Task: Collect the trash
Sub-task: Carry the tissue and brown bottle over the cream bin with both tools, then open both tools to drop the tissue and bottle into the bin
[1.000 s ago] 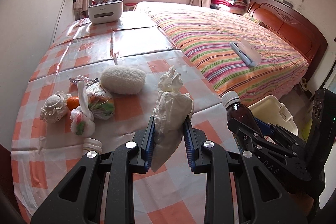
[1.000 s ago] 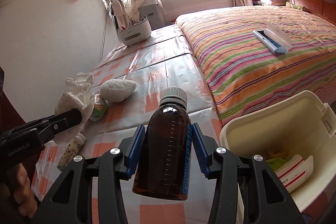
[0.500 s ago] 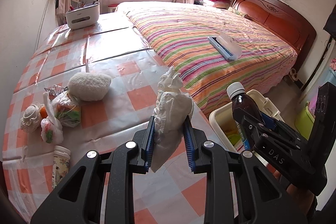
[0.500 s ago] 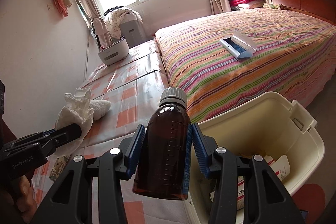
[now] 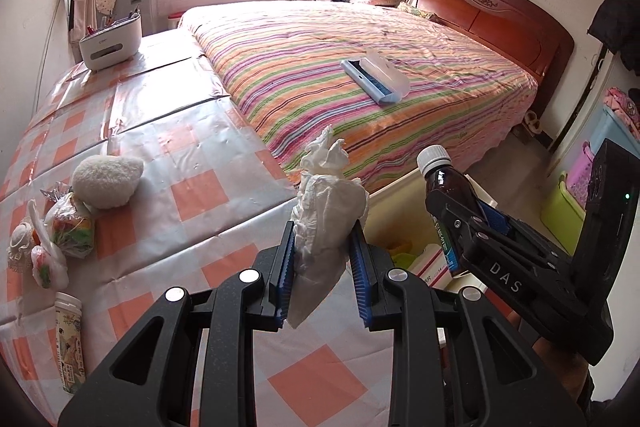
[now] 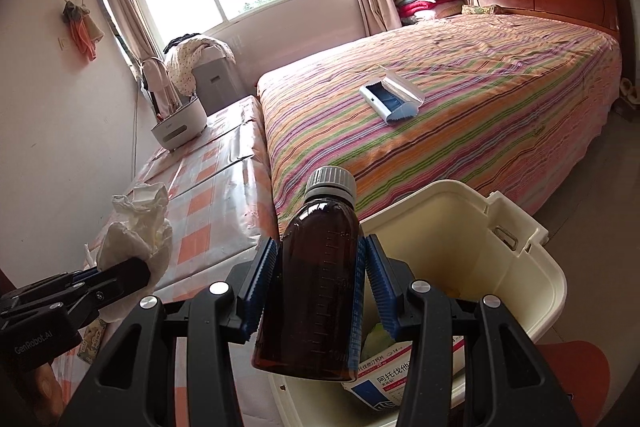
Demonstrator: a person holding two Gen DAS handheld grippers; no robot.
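The left gripper [image 5: 323,259] is clamped on a crumpled white tissue wad [image 5: 326,203], blue pads pressing it from both sides, the wad sticking up above the fingers and a bit hanging below. It's held over the edge of the table [image 5: 192,211] with the orange-checked plastic cloth.

The right gripper [image 6: 320,291] is gripping a brown medicine bottle [image 6: 316,287] with a grey-white cap, upright between the pads. The bottle hangs right over the cream plastic bin [image 6: 516,267] sitting on the floor between table and bed. Inside the bin there's a white medicine box [image 6: 384,379] with blue print and something green next to it.

Still lying on the table, off to the left: a fluffy white sponge-like lump [image 5: 107,181], a couple of knotted little plastic bags [image 5: 64,239] with colourful stuff inside, and a small printed tub [image 5: 70,339] on its side near the table's front edge. At the far end sits a white holder [image 5: 111,43] with pens in it.

Beyond that is the bed with a striped cover [image 5: 360,67], and a blue-and-white case [image 5: 376,81] lying open on it.
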